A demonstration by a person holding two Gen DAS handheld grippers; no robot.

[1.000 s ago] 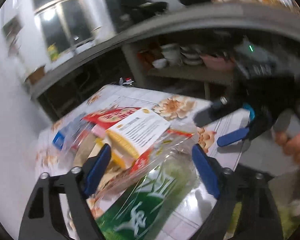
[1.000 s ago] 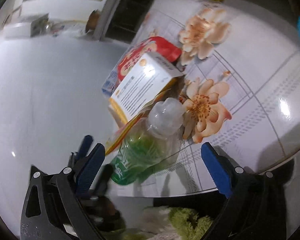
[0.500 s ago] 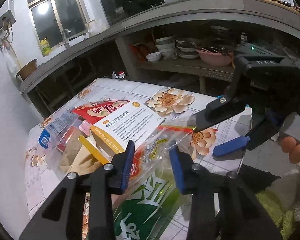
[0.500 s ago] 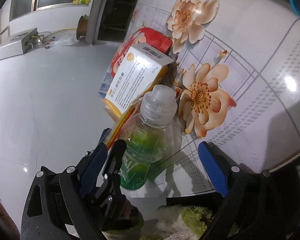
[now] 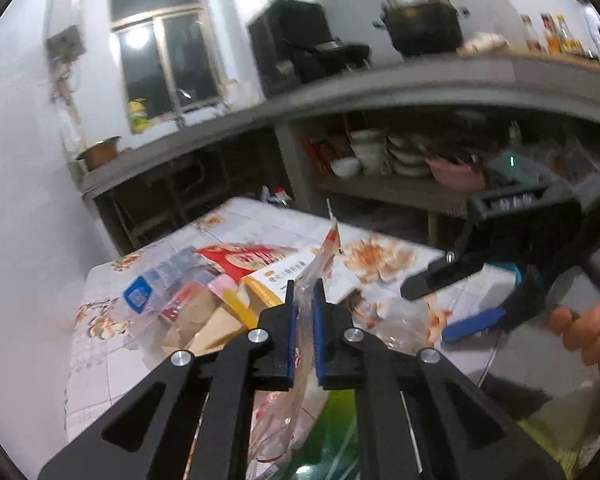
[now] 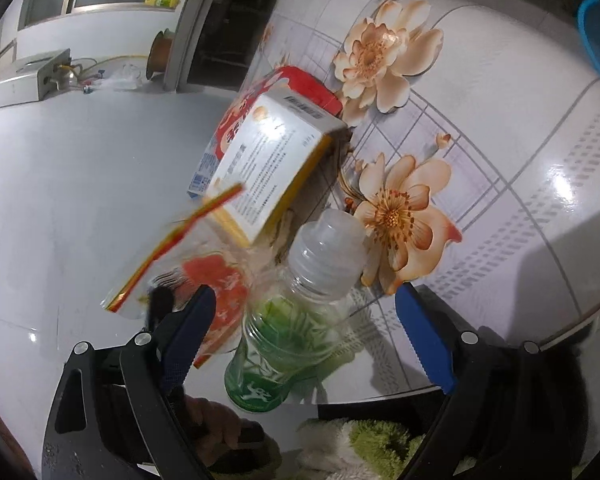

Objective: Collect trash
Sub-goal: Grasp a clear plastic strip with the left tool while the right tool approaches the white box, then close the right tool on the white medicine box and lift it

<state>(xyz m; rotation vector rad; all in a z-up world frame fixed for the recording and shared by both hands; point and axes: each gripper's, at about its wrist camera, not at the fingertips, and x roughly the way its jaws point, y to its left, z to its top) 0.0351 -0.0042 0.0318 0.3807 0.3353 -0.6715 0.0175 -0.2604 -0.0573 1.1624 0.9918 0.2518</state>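
Plastic wrapper (image 5: 320, 268): clear with a red-yellow edge, pinched between the blue pads of the left gripper (image 5: 305, 300), sticking up over the pile
Left gripper: clamped tight on that wrapper
Right gripper (image 6: 300, 328): jaws spread wide, gripping nothing, green bottle (image 6: 296, 320) lying between them, not touched
Rest of the trash: white-and-yellow box (image 6: 272, 160) leaning on a red packet (image 6: 300, 84), just behind the bottle cap
Table (image 6: 500, 120): glossy floral cloth, everything sits near its edge
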